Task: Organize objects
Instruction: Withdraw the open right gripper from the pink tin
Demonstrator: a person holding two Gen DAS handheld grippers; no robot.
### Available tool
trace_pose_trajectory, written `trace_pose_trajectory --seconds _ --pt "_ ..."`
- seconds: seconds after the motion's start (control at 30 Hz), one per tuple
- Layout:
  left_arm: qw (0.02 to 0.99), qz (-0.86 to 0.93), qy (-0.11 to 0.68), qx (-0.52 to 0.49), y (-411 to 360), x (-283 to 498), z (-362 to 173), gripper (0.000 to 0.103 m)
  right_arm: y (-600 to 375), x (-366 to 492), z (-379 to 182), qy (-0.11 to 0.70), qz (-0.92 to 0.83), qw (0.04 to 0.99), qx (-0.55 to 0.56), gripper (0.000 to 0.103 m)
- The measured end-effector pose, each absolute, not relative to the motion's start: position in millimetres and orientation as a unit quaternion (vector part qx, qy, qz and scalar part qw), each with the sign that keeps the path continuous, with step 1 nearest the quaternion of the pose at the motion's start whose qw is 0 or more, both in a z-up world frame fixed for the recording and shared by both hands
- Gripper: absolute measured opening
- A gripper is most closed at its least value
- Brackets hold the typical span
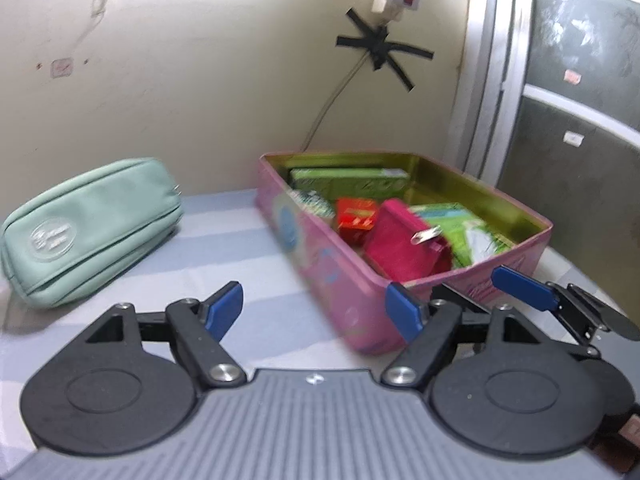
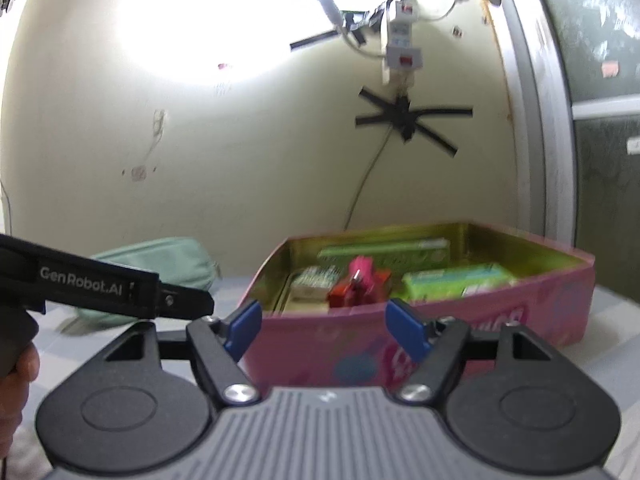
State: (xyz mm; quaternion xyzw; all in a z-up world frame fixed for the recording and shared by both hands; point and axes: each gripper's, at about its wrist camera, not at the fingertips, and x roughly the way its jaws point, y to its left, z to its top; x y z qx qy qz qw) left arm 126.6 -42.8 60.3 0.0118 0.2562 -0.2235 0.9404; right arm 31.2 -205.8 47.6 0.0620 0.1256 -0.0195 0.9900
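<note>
Both grippers [image 1: 316, 312] [image 2: 324, 328] parted, facing tin [image 1: 320, 256].

cream wall [image 1: 200, 60] (black tape cross [image 1: 384, 50]), dark window [image 1: 580, 80] right.

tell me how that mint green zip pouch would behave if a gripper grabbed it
The mint green pouch looks soft and padded, so it would probably dent and sag rather than stay stiff. Its smooth, leather-like skin may slip a little between pads. Lying low and wide on the striped cloth, it seems unlikely to roll or tip.
</note>
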Motion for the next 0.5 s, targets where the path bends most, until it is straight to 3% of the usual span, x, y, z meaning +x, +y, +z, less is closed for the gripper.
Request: trace_pose_trajectory --seconds 0.37,0.5 --pt "0.947 -0.171 0.272 0.017 -6.3 122.3 42.0 0.080 -187.8 30.2 39.9 0.176 0.017 0.979 0.098 0.071" --pt "0.952 -0.155 0.265 0.024 2.8 120.9 38.2 0.080 -188.0 24.5 40.1 0.161 0.011 0.981 0.112 0.072"
